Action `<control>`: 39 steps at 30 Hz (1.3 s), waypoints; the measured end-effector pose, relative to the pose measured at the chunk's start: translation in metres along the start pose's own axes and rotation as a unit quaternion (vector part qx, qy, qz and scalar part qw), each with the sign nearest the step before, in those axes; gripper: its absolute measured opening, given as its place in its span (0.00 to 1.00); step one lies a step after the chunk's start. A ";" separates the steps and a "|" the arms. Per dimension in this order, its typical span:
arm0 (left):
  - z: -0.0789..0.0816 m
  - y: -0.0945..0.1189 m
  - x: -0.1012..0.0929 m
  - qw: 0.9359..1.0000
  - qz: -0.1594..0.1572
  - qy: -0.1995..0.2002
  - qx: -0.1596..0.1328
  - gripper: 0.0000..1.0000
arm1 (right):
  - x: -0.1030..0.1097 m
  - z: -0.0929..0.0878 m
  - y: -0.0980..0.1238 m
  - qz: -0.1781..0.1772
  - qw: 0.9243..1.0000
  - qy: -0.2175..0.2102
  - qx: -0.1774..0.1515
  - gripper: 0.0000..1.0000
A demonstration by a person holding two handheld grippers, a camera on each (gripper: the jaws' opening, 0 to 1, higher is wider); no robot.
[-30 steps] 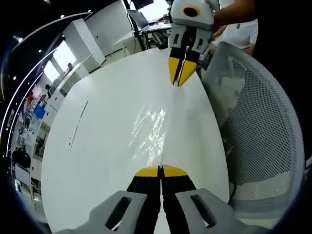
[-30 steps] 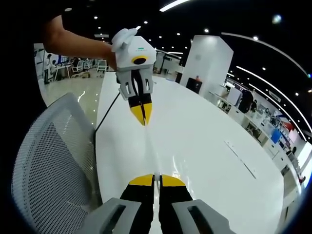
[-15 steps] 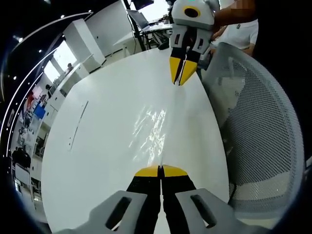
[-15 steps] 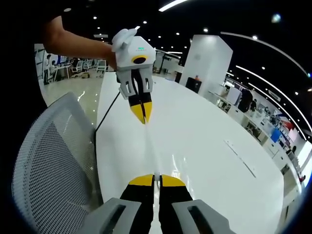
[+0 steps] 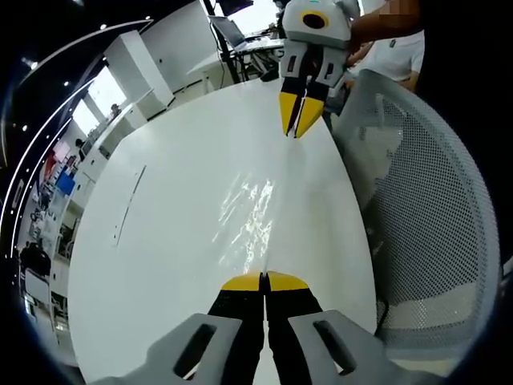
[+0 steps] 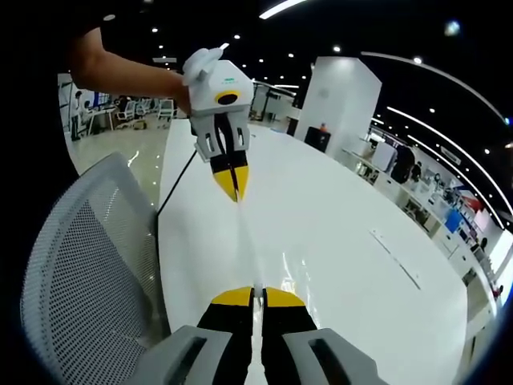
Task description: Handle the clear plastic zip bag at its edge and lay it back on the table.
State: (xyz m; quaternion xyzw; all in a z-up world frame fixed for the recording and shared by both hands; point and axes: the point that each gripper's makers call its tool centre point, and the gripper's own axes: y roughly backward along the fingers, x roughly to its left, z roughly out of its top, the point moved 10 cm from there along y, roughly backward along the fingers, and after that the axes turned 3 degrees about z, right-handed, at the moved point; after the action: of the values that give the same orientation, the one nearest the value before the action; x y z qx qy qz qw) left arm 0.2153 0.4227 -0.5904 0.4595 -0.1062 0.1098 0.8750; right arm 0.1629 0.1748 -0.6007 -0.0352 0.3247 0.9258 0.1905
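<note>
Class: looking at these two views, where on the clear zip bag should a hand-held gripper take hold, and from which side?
At its edge, coming from the ends: the clear zip bag is thin and limp, stretched between left hand-held gripper and right hand-held gripper, both shut on its opposite ends.

The left tongs (image 5: 264,282) are seen pressed together at their yellow tips at the bottom of the left gripper view, and the right tongs (image 6: 255,297) are likewise closed in the right gripper view. Each pair is faced by the other, tips pointed toward one another. A bare forearm (image 6: 120,68) is seen behind the left tongs.
</note>
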 end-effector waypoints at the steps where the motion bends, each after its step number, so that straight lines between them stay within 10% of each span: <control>1: 0.000 0.000 0.000 1.000 0.000 0.000 0.001 0.00 | 0.000 0.000 0.000 0.000 1.000 0.000 0.001 0.00; 23: 0.003 -0.004 -0.010 1.000 0.001 -0.021 -0.014 0.00 | -0.001 0.002 0.009 0.001 0.999 -0.044 0.009 0.01; 39: 0.013 -0.008 -0.012 1.000 0.005 -0.023 -0.017 0.00 | -0.010 0.023 0.025 0.023 0.996 -0.080 0.022 0.18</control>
State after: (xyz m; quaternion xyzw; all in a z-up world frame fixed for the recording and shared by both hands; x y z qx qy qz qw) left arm 0.2056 0.4061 -0.5931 0.4460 -0.1301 0.1015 0.8797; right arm 0.1641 0.1678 -0.5656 0.0507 0.3294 0.9223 0.1957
